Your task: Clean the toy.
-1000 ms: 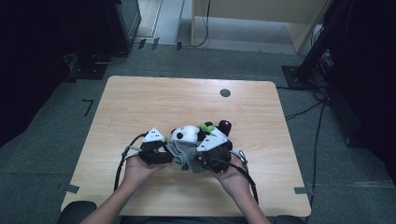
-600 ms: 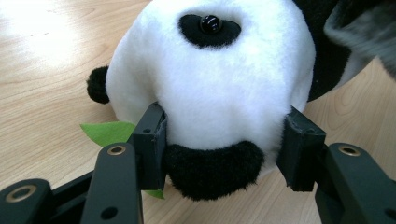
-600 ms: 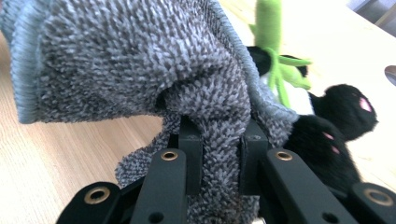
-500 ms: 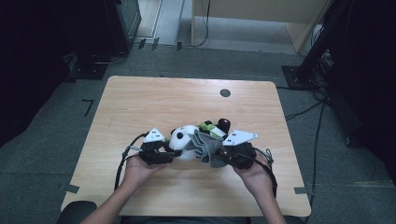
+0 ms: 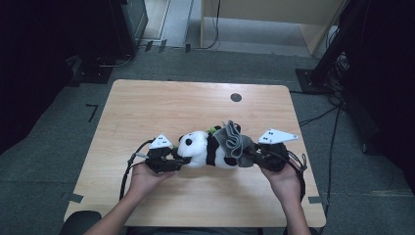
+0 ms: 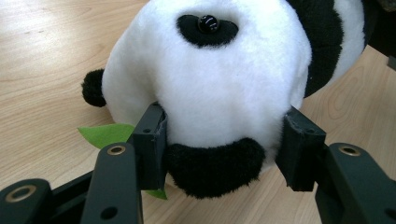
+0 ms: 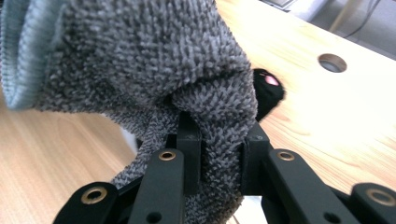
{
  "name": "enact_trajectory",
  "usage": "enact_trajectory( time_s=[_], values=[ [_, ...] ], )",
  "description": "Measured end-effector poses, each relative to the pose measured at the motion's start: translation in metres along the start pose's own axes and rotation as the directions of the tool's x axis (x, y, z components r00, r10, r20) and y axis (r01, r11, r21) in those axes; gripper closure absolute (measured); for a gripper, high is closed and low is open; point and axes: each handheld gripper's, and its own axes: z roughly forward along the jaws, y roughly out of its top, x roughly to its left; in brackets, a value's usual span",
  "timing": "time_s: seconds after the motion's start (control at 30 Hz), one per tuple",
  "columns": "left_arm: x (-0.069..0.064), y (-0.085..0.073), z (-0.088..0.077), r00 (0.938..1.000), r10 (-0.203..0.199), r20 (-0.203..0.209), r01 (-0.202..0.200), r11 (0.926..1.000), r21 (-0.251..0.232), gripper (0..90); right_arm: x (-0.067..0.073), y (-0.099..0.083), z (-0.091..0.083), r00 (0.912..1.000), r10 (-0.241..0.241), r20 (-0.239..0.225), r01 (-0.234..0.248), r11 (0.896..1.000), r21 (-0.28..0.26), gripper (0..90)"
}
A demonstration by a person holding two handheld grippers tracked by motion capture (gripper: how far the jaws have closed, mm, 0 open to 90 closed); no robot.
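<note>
A black-and-white plush panda (image 5: 205,149) lies on its side on the wooden table (image 5: 161,107), head toward the left. My left gripper (image 5: 178,160) is shut on its head; in the left gripper view the pads (image 6: 152,135) press into the white fur on both sides of the panda (image 6: 210,79). A grey fuzzy sock (image 5: 235,139) covers the panda's rear end. My right gripper (image 5: 247,155) is shut on a fold of that sock (image 7: 140,60), its jaws (image 7: 219,149) pinching the fabric. A black paw with a pink pad (image 7: 268,91) shows beside the sock.
A green felt leaf (image 6: 105,134) pokes out from under the panda's head. A round cable hole (image 5: 236,97) sits in the far part of the table. Dark stands and cables surround the table on the floor.
My right gripper has moved to the right with the grey sock in it, and the panda now lies stretched out between the two grippers. The left gripper has stayed put.
</note>
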Motion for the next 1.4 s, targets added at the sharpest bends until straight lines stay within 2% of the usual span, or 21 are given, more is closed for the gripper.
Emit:
enact_trajectory(
  time_s=[0.13,0.23,0.3,0.37,0.43,0.5,0.6,0.7,0.8,0.87,0.97,1.03,1.07,1.13,1.3,1.4],
  values=[
    [0.0,-0.001,0.0,1.0,-0.003,0.004,0.003,1.0,-0.001,44.1,-0.01,-0.003,-0.005,0.9983,0.043,0.038,-0.043,0.999,-0.01,76.4],
    [0.002,-0.001,0.0,0.9997,-0.019,0.015,0.02,0.9998,-0.006,43.9,-0.018,-0.005,-0.009,0.9959,0.082,0.04,-0.081,0.996,-0.028,76.7],
    [0.002,-0.001,0.0,0.9997,-0.016,0.015,0.016,0.9999,-0.004,43.9,-0.024,-0.002,-0.017,0.9926,0.108,0.054,-0.105,0.993,-0.062,77.1],
    [0.002,-0.001,0.001,0.9999,-0.012,0.012,0.012,0.9999,-0.006,43.9,-0.025,0.003,-0.027,0.9901,0.134,0.042,-0.129,0.986,-0.106,77.3],
    [0.002,-0.001,0.001,0.9998,-0.018,0.013,0.018,0.9998,-0.008,43.8,-0.019,0.011,-0.032,0.9923,0.122,0.02,-0.118,0.984,-0.134,77.2],
    [0.002,0.0,0.001,0.9997,-0.022,0.013,0.022,0.9997,-0.008,43.8,-0.007,0.02,-0.031,0.9959,0.091,0.004,-0.089,0.986,-0.144,77.2],
    [0.001,0.0,0.0,0.9997,-0.021,0.011,0.021,0.9998,-0.005,43.7,0.015,0.035,-0.022,0.9995,0.025,-0.02,-0.027,0.989,-0.144,77.2],
    [0.001,0.0,0.0,0.9997,-0.022,0.011,0.022,0.9997,-0.008,43.6,0.037,0.048,-0.006,0.9977,-0.024,-0.063,0.014,0.988,-0.156,77.2],
    [0.001,0.0,0.0,0.9997,-0.022,0.01,0.022,0.9997,-0.01,43.7,0.056,0.055,0.02,0.9928,-0.062,-0.103,0.048,0.99,-0.13,77.3],
    [0.001,0.0,0.0,0.9997,-0.021,0.01,0.021,0.9997,-0.01,43.6,0.068,0.054,0.039,0.9887,-0.073,-0.131,0.061,0.994,-0.093,77.3],
    [0.001,0.0,0.0,0.9996,-0.027,0.008,0.027,0.9996,-0.013,43.6,0.083,0.043,0.069,0.9876,-0.111,-0.111,0.108,0.994,-0.035,77.2],
    [0.001,0.0,0.001,0.9997,-0.026,0.003,0.026,0.9997,-0.004,43.6,0.089,0.033,0.088,0.9841,-0.122,-0.129,0.127,0.991,0.035,77.3],
    [0.002,-0.001,0.001,0.9998,-0.017,-0.004,0.017,0.9998,0.008,43.7,0.091,0.029,0.094,0.9827,-0.115,-0.145,0.123,0.991,0.048,77.4],
    [0.002,-0.001,0.001,0.9999,-0.014,-0.001,0.014,0.9998,0.011,43.7,0.093,0.024,0.097,0.9796,-0.131,-0.152,0.14,0.989,0.05,77.6],
    [0.003,-0.001,0.001,1.0,-0.009,0.003,0.009,0.9998,0.015,43.7,0.089,0.016,0.092,0.9746,-0.129,-0.183,0.154,0.98,0.127,77.9],
    [0.003,-0.001,0.0,0.9999,-0.012,0.005,0.012,0.9998,0.015,43.8,0.085,0.008,0.086,0.975,-0.122,-0.186,0.151,0.977,0.153,78.1]
  ],
)
